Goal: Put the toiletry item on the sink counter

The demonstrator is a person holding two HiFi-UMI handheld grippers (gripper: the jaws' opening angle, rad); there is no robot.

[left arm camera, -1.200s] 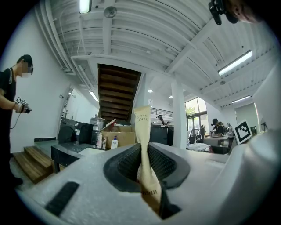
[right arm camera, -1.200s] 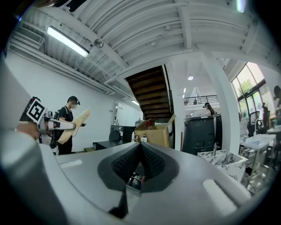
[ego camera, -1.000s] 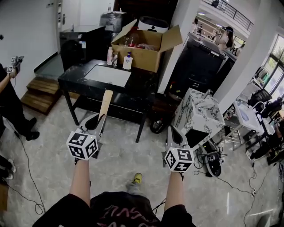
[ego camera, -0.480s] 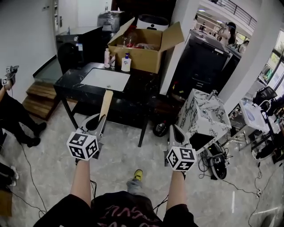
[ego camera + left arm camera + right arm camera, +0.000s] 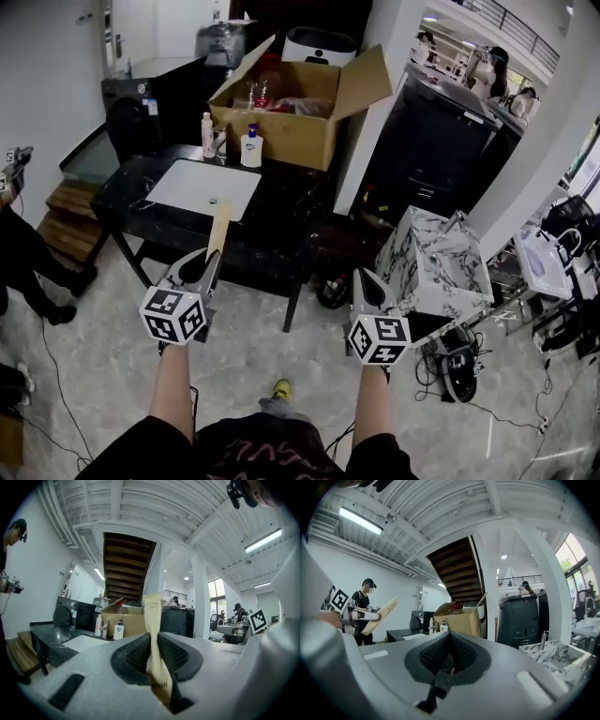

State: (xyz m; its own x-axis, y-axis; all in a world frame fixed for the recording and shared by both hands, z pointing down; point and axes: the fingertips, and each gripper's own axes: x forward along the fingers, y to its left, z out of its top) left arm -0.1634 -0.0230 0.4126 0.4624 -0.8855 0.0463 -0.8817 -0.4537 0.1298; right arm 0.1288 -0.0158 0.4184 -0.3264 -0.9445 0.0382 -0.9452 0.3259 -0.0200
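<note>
Left gripper (image 5: 211, 260) clamps beige tube (image 5: 218, 231) | right gripper (image 5: 364, 277) jaws together | black sink counter (image 5: 281, 202) ahead, cardboard box (image 5: 300, 137) behind

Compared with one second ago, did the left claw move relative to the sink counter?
Yes. The left claw moved forward toward the sink counter: its tube tip now overlaps the white basin, where earlier it stopped short.

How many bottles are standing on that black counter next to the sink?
2. A slim pale bottle stands at the back of the counter; a white pump bottle stands right of it, before the cardboard box. A small thing between them is unclear.
</note>
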